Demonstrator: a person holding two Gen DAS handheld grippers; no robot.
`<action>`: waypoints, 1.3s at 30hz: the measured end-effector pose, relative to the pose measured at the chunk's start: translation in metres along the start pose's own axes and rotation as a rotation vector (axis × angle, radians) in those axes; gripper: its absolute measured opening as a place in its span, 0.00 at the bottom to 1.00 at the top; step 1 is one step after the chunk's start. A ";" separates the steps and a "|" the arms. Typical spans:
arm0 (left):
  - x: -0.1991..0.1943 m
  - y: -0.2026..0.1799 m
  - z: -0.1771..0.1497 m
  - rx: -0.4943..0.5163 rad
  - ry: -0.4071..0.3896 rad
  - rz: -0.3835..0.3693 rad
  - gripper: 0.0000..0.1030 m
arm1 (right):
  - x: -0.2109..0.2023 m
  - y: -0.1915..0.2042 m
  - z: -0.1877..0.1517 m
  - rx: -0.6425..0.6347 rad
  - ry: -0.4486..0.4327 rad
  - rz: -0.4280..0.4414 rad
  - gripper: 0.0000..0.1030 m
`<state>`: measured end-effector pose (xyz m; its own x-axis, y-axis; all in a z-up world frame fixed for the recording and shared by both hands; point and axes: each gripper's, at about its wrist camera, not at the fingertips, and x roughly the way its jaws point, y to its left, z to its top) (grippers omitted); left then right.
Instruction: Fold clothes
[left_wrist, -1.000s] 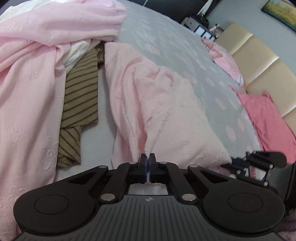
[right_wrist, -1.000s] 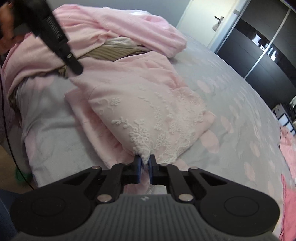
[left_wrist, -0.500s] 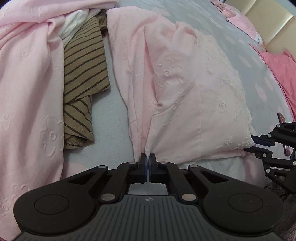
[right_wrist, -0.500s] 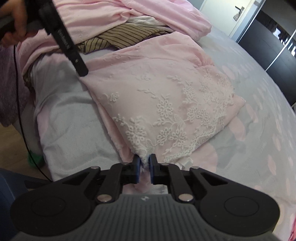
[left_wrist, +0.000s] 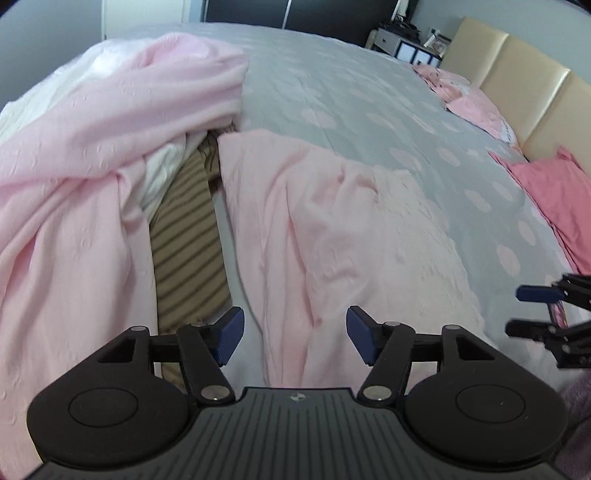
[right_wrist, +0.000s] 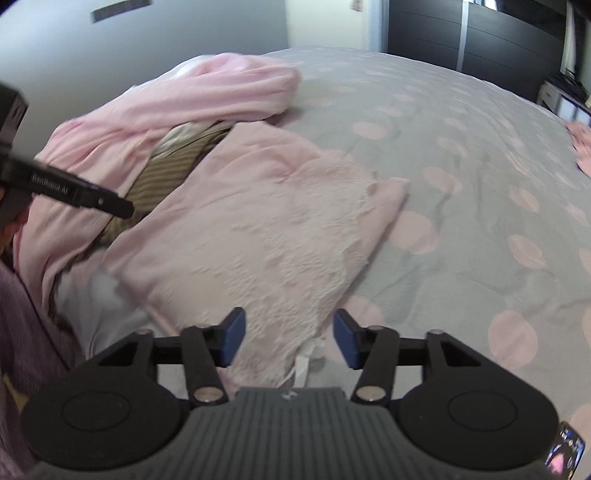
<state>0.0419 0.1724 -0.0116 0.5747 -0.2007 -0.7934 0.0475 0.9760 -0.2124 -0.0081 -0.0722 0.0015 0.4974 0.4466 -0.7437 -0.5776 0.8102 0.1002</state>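
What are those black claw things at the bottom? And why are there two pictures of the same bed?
They are grippers, pinching tools a person holds, one per hand, each with its own camera. One picture looks along the left gripper, the other along the right gripper. Both are opening, their blue pads clear of the cloth, so nothing is held. On the spotted grey bed lies a folded pink garment with lace, beside a pile of pink clothes and a striped brown one.

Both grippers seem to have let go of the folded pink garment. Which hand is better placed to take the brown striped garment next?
Probably the left. The left gripper, its jaws opening and empty, has the striped garment just beside its left finger. The right gripper sits over the pink garment's lace corner, farther away.
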 end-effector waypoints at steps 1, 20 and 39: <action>0.004 0.002 0.004 -0.021 -0.010 -0.002 0.58 | 0.002 -0.003 0.001 0.024 -0.001 0.004 0.70; 0.083 0.016 0.035 -0.111 -0.048 0.083 0.67 | 0.071 -0.056 0.029 0.390 0.017 0.056 0.82; 0.114 0.000 0.034 -0.074 0.059 -0.107 0.63 | 0.123 -0.056 0.040 0.445 0.031 0.088 0.84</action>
<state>0.1353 0.1528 -0.0824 0.5205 -0.3102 -0.7955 0.0447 0.9403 -0.3374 0.1107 -0.0473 -0.0693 0.4352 0.5146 -0.7388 -0.2789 0.8573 0.4328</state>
